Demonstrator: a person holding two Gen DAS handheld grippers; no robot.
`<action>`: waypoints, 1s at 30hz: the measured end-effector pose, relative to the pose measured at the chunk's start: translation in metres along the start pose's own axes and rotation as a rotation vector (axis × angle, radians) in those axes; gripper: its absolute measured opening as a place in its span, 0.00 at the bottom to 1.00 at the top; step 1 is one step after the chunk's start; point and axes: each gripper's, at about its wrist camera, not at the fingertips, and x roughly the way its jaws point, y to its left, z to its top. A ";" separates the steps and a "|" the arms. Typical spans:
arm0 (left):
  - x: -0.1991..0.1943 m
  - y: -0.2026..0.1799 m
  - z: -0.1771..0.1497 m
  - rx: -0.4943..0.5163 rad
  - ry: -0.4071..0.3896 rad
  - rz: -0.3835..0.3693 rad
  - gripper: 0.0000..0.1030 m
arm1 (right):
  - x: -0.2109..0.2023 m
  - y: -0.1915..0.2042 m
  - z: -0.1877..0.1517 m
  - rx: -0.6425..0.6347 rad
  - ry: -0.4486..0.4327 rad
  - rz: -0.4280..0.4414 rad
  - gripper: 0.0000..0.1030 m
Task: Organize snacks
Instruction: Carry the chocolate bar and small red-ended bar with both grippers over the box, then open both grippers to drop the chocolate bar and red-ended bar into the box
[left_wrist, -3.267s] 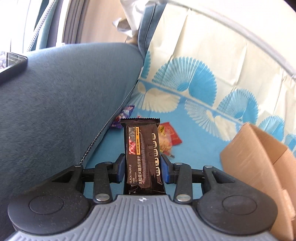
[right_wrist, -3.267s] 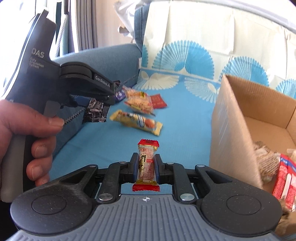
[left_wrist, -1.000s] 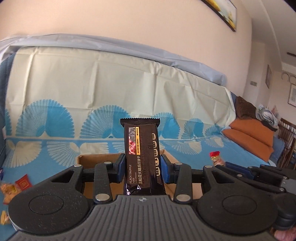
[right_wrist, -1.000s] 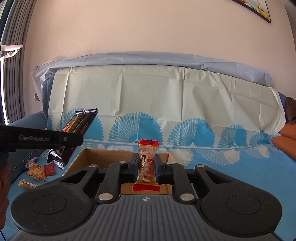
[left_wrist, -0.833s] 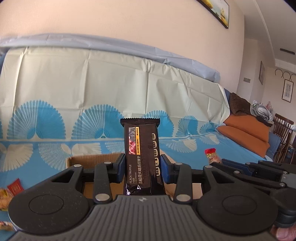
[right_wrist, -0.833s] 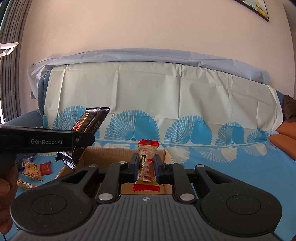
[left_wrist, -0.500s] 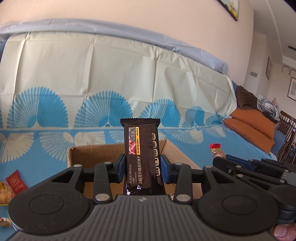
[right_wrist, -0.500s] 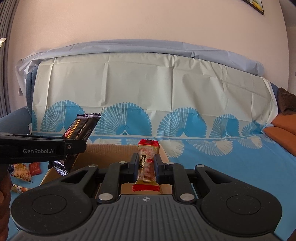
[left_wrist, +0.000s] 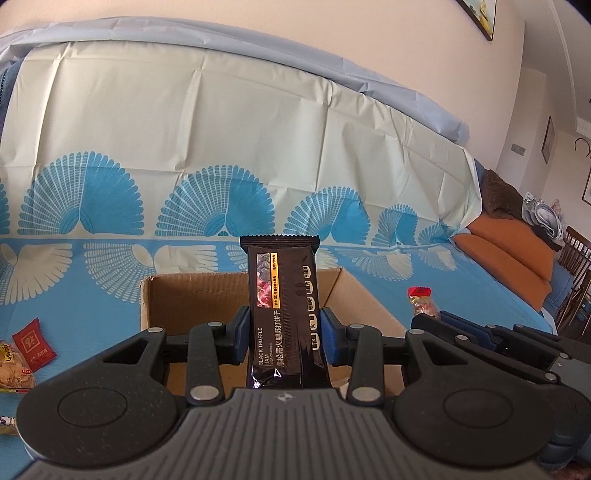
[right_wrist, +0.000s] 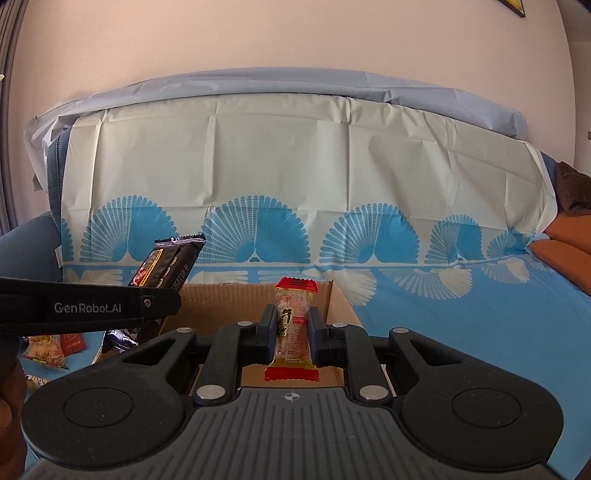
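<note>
My left gripper (left_wrist: 284, 338) is shut on a black cracker packet (left_wrist: 282, 295), held upright above the near side of an open cardboard box (left_wrist: 192, 295). My right gripper (right_wrist: 292, 334) is shut on a small clear candy packet with red ends (right_wrist: 293, 325), also held over the box (right_wrist: 221, 299). In the right wrist view the left gripper (right_wrist: 147, 306) and the black packet (right_wrist: 166, 266) show at the left. In the left wrist view the right gripper (left_wrist: 432, 317) with the candy packet (left_wrist: 423, 304) shows at the right.
The box stands on a sofa seat covered in a blue fan-patterned cloth (left_wrist: 92, 266). Loose snack packets (left_wrist: 29, 343) lie on the seat left of the box. Orange cushions (left_wrist: 509, 254) lie at the far right. The cream sofa back (right_wrist: 295, 155) rises behind.
Both grippers have swung from the snack pile at the sofa's left end to above the box, then tipped slightly down toward it. Each still holds its packet.
</note>
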 end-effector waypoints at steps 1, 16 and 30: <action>0.000 -0.001 0.000 0.000 0.000 0.001 0.42 | 0.000 0.000 0.000 -0.002 -0.001 -0.001 0.17; -0.006 0.002 0.001 -0.023 -0.009 0.009 0.42 | 0.000 0.004 -0.002 -0.022 0.007 0.013 0.18; -0.003 0.024 0.007 -0.138 -0.009 0.018 0.70 | 0.006 0.012 -0.003 -0.028 0.013 -0.040 0.56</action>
